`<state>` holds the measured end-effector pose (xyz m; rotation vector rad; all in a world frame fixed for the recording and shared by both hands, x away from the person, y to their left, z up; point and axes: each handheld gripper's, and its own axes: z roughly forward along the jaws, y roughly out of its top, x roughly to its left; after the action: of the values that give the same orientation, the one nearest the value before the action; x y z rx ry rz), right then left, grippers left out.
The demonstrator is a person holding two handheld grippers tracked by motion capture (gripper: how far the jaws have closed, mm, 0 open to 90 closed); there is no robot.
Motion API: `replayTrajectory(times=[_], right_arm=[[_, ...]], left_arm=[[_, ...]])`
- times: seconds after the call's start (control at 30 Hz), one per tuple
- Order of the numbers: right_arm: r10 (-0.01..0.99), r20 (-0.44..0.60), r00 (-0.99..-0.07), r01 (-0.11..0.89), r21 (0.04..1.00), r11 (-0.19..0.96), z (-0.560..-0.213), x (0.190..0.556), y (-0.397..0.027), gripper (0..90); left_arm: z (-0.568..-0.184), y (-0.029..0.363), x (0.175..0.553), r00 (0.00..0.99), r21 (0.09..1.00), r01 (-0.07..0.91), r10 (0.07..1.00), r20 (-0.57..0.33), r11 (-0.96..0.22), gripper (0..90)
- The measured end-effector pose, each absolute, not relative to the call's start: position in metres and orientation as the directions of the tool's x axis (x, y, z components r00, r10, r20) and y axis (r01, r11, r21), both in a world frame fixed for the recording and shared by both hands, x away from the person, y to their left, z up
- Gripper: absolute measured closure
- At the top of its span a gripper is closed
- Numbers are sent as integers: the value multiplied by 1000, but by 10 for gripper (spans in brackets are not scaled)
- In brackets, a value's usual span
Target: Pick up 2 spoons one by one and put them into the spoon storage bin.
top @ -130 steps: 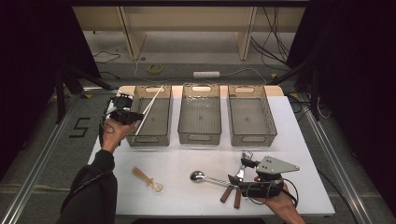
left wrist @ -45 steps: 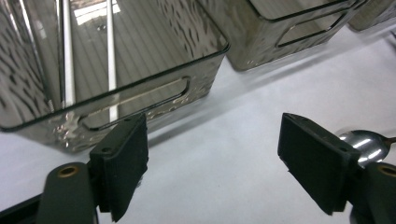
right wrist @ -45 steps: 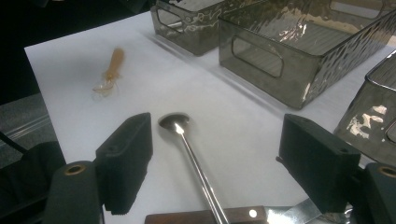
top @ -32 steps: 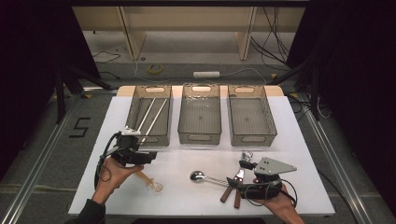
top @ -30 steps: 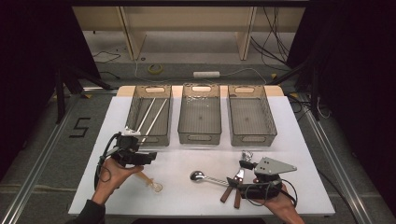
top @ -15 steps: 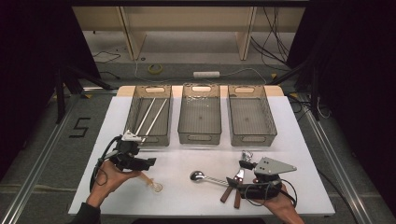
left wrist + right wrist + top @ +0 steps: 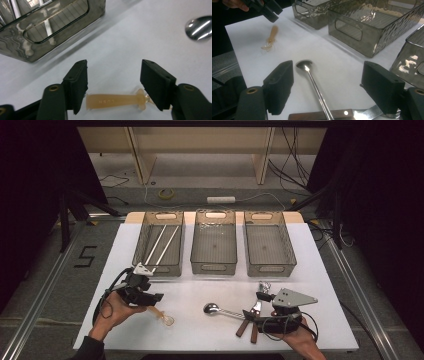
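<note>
A small translucent tan plastic spoon lies on the white table at the front left. My left gripper is low over its handle, which lies lengthwise between the two jaws. The jaws have just been closing but still stand apart, and I see no pad pressing. At the front right, my right gripper rests open over the shaft of a metal spoon, whose bowl points left. The left gripper's tip and the plastic spoon appear far off in the right gripper view.
Three smoky clear bins stand in a row at the back: the left bin holds two white sticks, while the middle bin and right bin look bare. Wooden-handled utensils lie under the right gripper.
The left hand has come down from the left bin, where the white sticks now lie, to the plastic spoon. Its jaws have narrowed around the handle. The right hand has not moved.
</note>
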<state>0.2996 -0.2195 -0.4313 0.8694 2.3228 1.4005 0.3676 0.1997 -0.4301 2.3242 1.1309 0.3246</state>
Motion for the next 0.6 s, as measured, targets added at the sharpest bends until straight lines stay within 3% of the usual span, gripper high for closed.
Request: replayTrajectory(times=[0.17,0.37,0.6], right_arm=[[630,58,-774,345,873,344,-431,299,-219,268],[629,57,-775,343,874,345,-431,299,-219,268],[629,53,-775,342,873,349,-430,298,-217,268]], left_arm=[[-426,204,366,683,511,635,730,-21,-580,392],[-427,203,366,691,460,644,723,-6,-612,367],[-431,207,371,551,418,767,834,-40,-487,364]])
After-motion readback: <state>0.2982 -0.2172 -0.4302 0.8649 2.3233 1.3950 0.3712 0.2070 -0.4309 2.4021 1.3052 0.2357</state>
